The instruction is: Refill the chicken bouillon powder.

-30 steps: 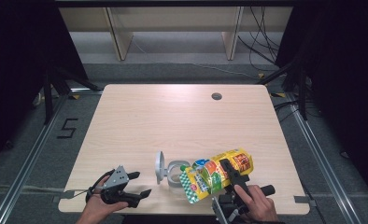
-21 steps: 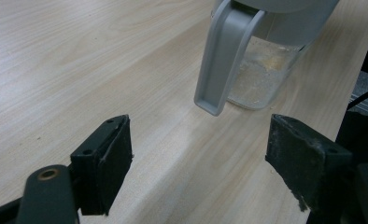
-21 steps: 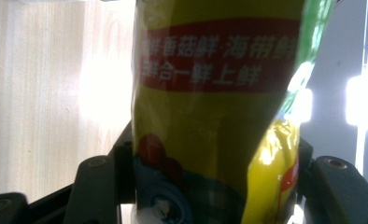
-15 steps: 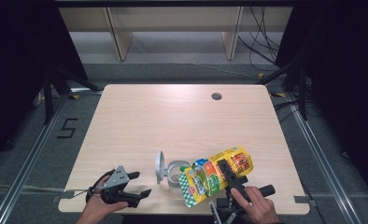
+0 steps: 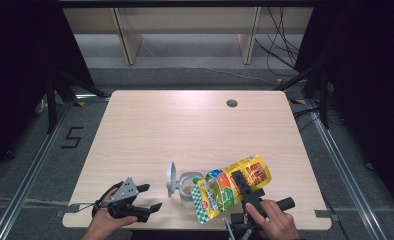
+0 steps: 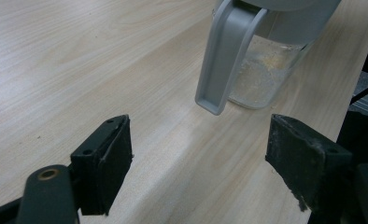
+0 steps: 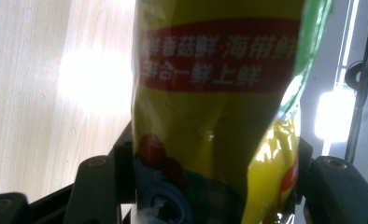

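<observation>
I'm holding the bag point(image 5: 231, 187) in the right tongs point(image 5: 243, 186), jaws clamped across its middle; in the right gripper view the film point(image 7: 210, 140) is bulging between both pads. The jaws have just been closing a little with the bag between them. The bag is lying tilted, low end over the jar point(image 5: 187, 186) at the near edge of the surface point(image 5: 185, 130), far end raised to the right.

The left tongs point(image 5: 152, 197) are sitting open and empty, resting near the front-left edge, well left of the jar. The left gripper view is showing wide-apart jaws with the jar point(image 6: 266, 70) and its flipped-up lid point(image 6: 224, 56) ahead.

Risks I'm seeing:
- Nothing is steadying the jar. If the bag nudges it, it is probably sliding or tipping, and it is standing close to the front edge.
- The grip is mid-bag on slick film. The film could be slipping, or the squeeze pushing contents out unevenly.
- I'm judging the mouth alignment as uncertain, so powder could be landing on the surface rather than in the jar.
- The upright lid is just left of the opening and could be catching the bag.

Hard to make out:
- I can't tell whether the bag's low end is cut open; it is covering part of the jar's mouth from above.
- The right gripper view is blocked by film, so I'm not seeing the jar from there.
- The jar is holding some pale grainy stuff; fill level is unclear, top cropped.
- My right hand point(image 5: 272, 220) is partly cut off at the bottom.
</observation>
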